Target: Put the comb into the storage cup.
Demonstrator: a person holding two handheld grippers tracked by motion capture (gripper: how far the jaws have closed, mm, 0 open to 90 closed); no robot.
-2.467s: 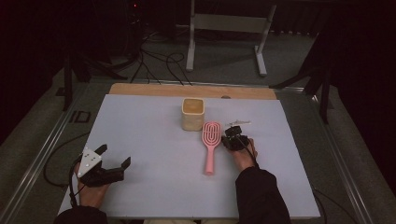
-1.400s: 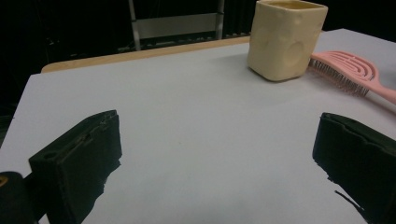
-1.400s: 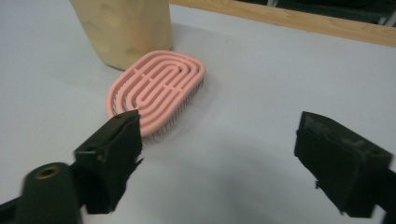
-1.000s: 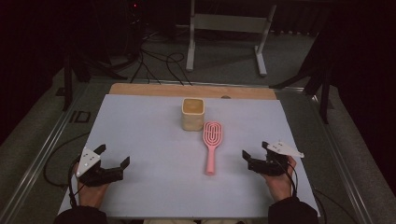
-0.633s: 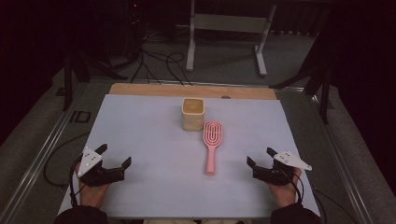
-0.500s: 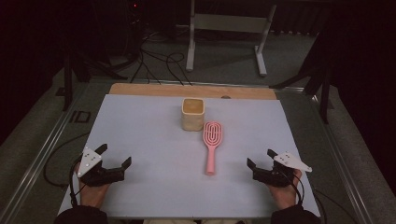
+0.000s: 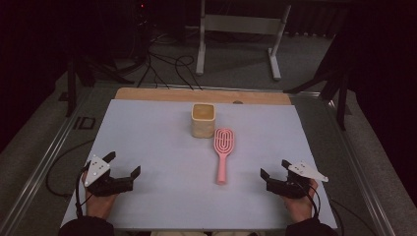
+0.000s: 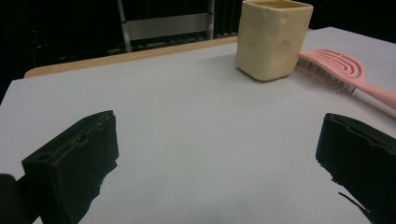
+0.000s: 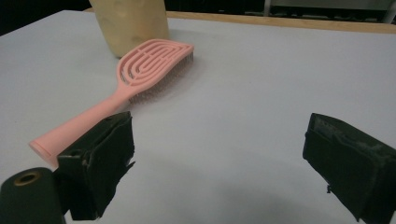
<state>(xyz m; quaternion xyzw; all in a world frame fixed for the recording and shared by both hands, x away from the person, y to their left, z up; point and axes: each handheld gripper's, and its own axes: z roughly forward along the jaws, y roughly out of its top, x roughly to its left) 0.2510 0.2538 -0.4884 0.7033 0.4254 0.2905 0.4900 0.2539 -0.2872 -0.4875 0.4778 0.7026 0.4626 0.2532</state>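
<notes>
Pink hairbrush, table centre, cup at 11 o'clock. Both grippers spread, empty. Advice: pinch handle mid-length, squarely.

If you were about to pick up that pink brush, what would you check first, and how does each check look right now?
1. Right gripper jaws open: ok.
2. Left gripper jaws open, holding nothing: ok.
3. Pink brush lying flat on the table, bristles down, handle toward the person: ok.
4. Handle free of other things: ok.
5. Brush head apart from the yellow cup: cannot tell, they sit very close.
6. Right gripper lined up with the handle: not ok, it sits off to the side.
</notes>
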